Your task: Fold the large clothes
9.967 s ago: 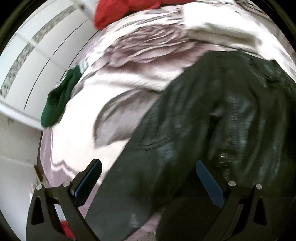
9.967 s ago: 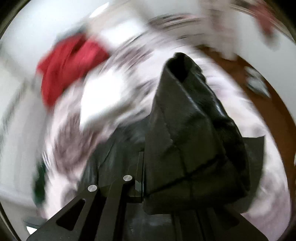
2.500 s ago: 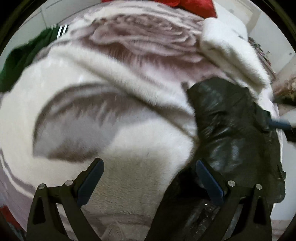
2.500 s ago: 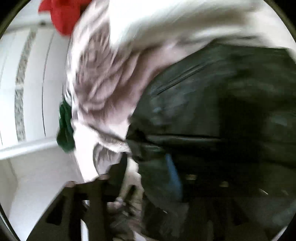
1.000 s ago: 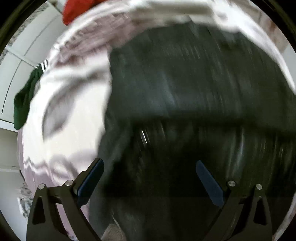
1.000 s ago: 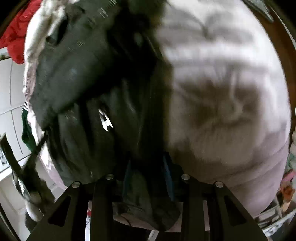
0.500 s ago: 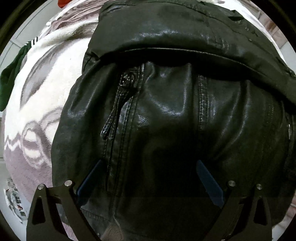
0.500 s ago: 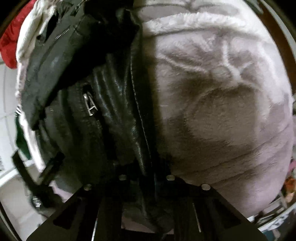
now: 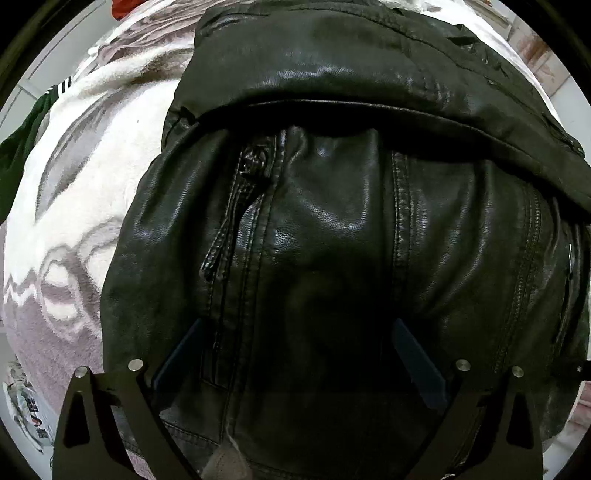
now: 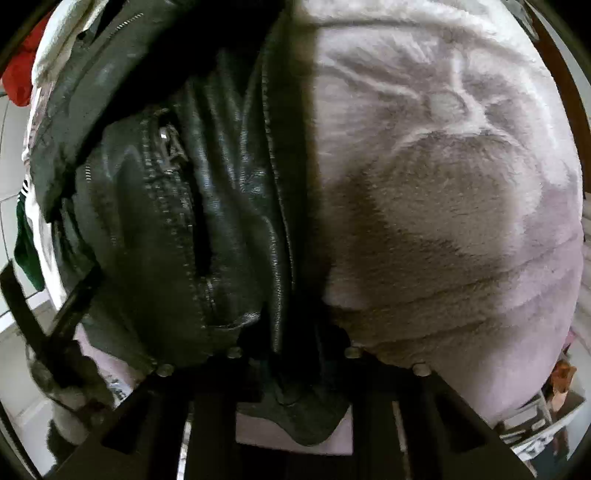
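A black leather jacket (image 9: 332,221) lies folded on a fluffy pink and white blanket (image 9: 92,166). It fills the left wrist view, with a sleeve folded across its top and a zip pocket at left. My left gripper (image 9: 299,354) is open and sits low over the jacket, its blue pads (image 9: 417,358) spread wide on the leather. In the right wrist view the jacket (image 10: 177,206) lies at left on the blanket (image 10: 443,184). My right gripper (image 10: 291,369) is shut on the jacket's edge near the hem.
A green garment (image 9: 18,147) lies at the blanket's left edge and a red one (image 9: 125,5) at the far end. The red garment (image 10: 18,81) also shows in the right wrist view. Cluttered floor (image 10: 546,413) lies beyond the bed's right edge.
My left gripper swung from the blanket onto the jacket and settled close over it. My right gripper closed onto the jacket's edge and holds it; both views have steadied.
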Tool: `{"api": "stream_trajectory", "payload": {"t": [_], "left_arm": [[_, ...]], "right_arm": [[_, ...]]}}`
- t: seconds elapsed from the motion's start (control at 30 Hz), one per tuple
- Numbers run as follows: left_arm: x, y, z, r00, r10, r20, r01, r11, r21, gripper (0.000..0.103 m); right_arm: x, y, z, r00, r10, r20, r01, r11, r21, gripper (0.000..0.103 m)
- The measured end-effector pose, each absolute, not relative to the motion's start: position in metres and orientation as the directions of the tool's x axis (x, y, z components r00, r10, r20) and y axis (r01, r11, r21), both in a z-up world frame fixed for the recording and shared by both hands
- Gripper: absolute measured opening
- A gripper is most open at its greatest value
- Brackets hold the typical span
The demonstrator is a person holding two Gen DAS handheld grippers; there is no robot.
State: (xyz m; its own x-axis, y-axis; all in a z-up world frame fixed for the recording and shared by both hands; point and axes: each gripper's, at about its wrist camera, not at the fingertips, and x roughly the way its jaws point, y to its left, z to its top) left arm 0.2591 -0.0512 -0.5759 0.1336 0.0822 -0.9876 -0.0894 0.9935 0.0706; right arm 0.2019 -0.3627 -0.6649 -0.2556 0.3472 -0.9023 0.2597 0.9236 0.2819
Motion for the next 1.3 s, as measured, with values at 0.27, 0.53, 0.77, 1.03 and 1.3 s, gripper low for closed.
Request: {"api": "stream_trajectory", "payload": {"t": [0.27, 0.53, 0.77, 1.03, 1.3], "left_arm": [[0.223, -0.08, -0.521, 0.169, 0.269, -0.948, -0.104, 0.961, 0.255, 0.103], [0.174, -0.231, -0.467, 0.214, 0.382, -0.899, -0.024, 0.922, 0.386, 0.103], [0.153, -0.381, -0.527, 0.25, 0.49, -0.835, 0.176, 0.825, 0.537, 0.103], [0.179, -0.354, -0.56, 0.174, 0.484, -0.857, 0.059, 0.864, 0.5, 0.062], [0.188, -0.333, -0.538, 0.213, 0.4, -0.891, 0.032, 0.909, 0.416, 0.011]], "right_arm": [[0.2, -0.355, -0.653, -0.281, 0.383, -0.88, 0.186, 0.921, 0.342, 0.026], [0.201, -0.44, -0.582, -0.222, 0.34, -0.914, 0.142, 0.938, 0.315, 0.06], [0.26, -0.559, -0.575, -0.164, 0.261, -0.951, 0.135, 0.961, 0.24, 0.075], [0.333, -0.597, -0.6, -0.128, 0.467, -0.875, 0.09, 0.884, 0.459, 0.082], [0.41, -0.52, -0.668, -0.143, 0.803, -0.579, 0.218, 0.596, 0.772, 0.084]]}}
